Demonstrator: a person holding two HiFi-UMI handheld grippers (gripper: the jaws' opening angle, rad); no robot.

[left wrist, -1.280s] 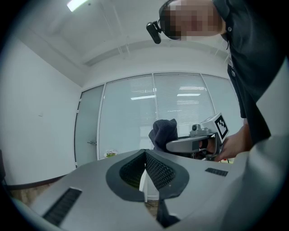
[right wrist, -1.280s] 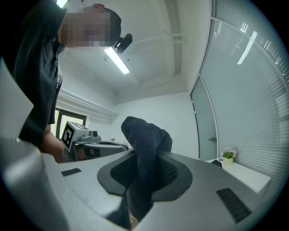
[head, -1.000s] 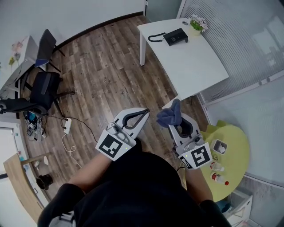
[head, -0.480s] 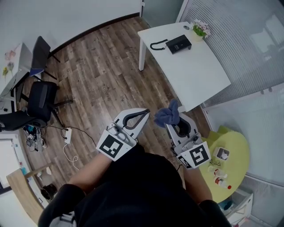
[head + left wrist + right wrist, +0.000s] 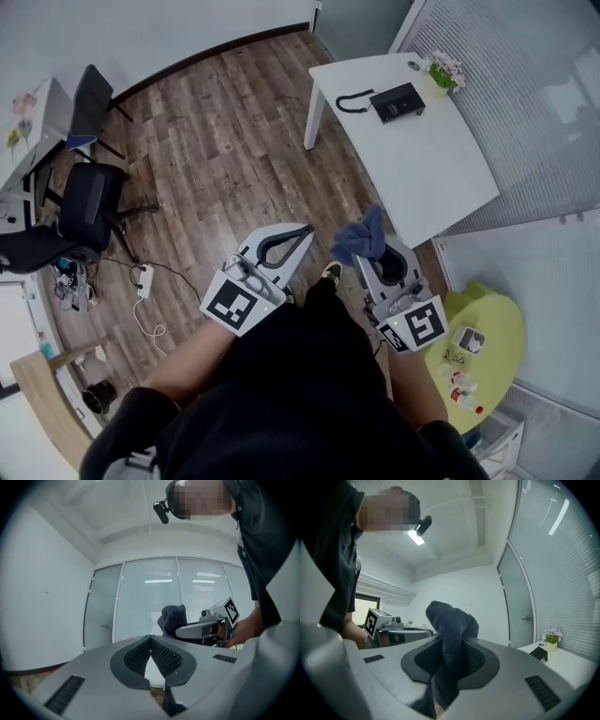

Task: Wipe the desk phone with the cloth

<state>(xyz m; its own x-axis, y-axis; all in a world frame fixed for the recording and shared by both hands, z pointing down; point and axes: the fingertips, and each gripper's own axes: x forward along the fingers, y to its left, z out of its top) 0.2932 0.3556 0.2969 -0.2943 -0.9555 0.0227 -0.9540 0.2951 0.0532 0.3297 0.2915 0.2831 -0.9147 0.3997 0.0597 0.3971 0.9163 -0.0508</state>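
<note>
The right gripper pinches the cloth; the left gripper is closed, empty. The phone is far off on the table, so a loose pinch could drop the cloth.

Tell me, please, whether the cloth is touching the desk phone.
Apart: head view shows the cloth in the right gripper, far from the desk phone.

Dark cloth pinched in right hand-held gripper, black desk phone on table
</note>
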